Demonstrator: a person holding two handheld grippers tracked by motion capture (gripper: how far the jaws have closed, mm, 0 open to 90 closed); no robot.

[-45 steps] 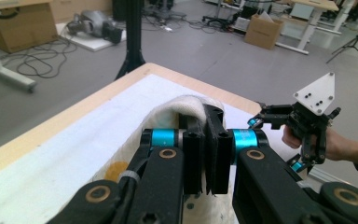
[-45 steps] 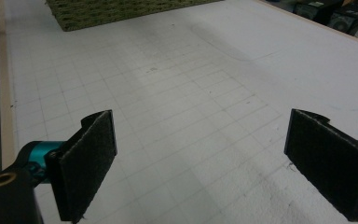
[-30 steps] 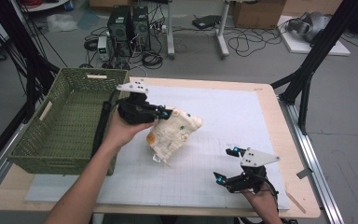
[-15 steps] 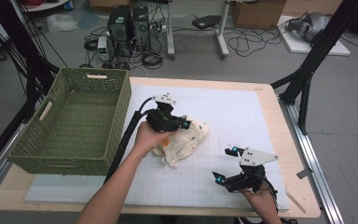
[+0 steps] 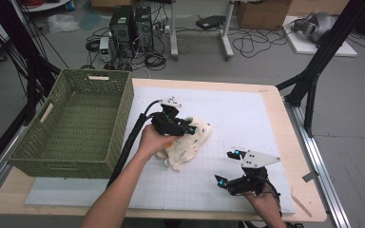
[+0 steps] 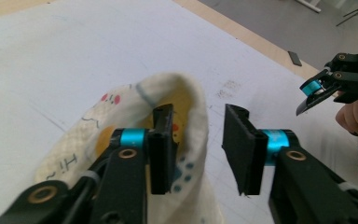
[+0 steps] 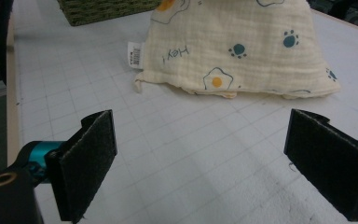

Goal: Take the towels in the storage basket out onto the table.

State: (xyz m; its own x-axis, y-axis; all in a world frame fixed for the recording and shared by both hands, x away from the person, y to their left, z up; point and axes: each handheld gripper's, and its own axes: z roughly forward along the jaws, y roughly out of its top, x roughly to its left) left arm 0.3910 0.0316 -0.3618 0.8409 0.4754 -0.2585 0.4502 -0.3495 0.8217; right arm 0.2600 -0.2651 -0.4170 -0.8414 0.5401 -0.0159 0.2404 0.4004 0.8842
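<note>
— How do the left gripper [image 6: 198, 144]'s jaws stand?
— Apart, with a clear gap between the pads. One pad is pressed into a raised fold of the cream printed cloth [image 6: 135, 121]; the other pad is off it, over the white mat [image 6: 74, 42].

— And the right gripper [image 7: 200, 163]?
— Its jaws are wide apart, holding nothing, low over the mat's grid, facing the cloth [image 7: 237, 46] from a little way off.

— Where does the cloth lie?
— From the high view, the cloth [image 5: 190, 142] sits bunched near the middle of the mat [image 5: 247, 118], under the left gripper [image 5: 185, 127]. The green woven basket [image 5: 76, 123] stands beside it at the table's left. The right gripper [image 5: 228, 168] is near the front edge.
</note>
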